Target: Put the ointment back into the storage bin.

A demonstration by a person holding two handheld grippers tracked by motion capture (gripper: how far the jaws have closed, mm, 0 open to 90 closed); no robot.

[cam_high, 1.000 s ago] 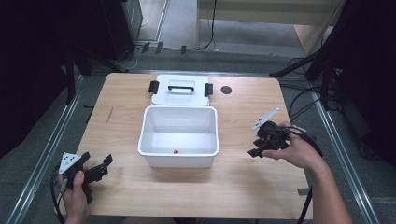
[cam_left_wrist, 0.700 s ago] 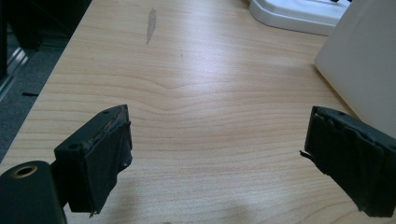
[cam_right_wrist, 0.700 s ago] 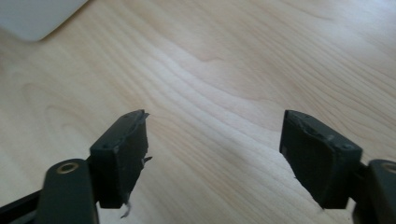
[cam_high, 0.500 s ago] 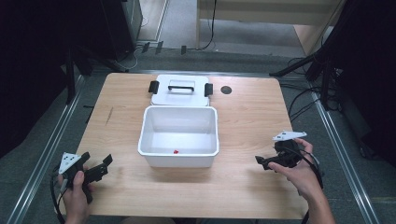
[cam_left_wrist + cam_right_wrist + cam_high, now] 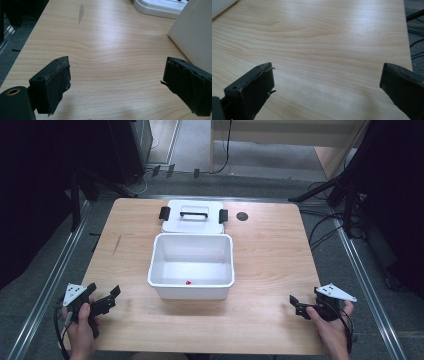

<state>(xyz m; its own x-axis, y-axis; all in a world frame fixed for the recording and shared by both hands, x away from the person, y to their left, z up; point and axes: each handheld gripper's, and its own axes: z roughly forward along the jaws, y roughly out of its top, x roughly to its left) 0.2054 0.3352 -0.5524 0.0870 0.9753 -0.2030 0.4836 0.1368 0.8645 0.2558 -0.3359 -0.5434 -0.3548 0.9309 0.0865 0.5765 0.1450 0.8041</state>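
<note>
Near edge first: left gripper [image 5: 111, 299] resting low at the near-left corner of the table [image 5: 270, 255], jaws spread wide, nothing between them, bare wood ahead in the left gripper view [image 5: 116, 82]. Right gripper [image 5: 296, 306] parked at the near-right corner, jaws also gaping and empty, plain tabletop in the right gripper view [image 5: 327, 87]. Both well apart from the white bin [image 5: 191, 289] standing mid-table, open-topped, with a small red item [image 5: 188, 282] lying on its floor close against the near wall. Just beyond, touching or nearly touching the far wall, white lid [image 5: 194, 218] lying flat, handle up, black clips at both ends. Farther still, a dark round hole [image 5: 242, 216] in the tabletop. Likely risks: red piece tiny and tucked under the near wall, so a steep reach could clip the rim and shove or tip the light bin; wide jaws could pinch air or flick the piece away; lid grabbed off-centre could tilt and slip.
</note>
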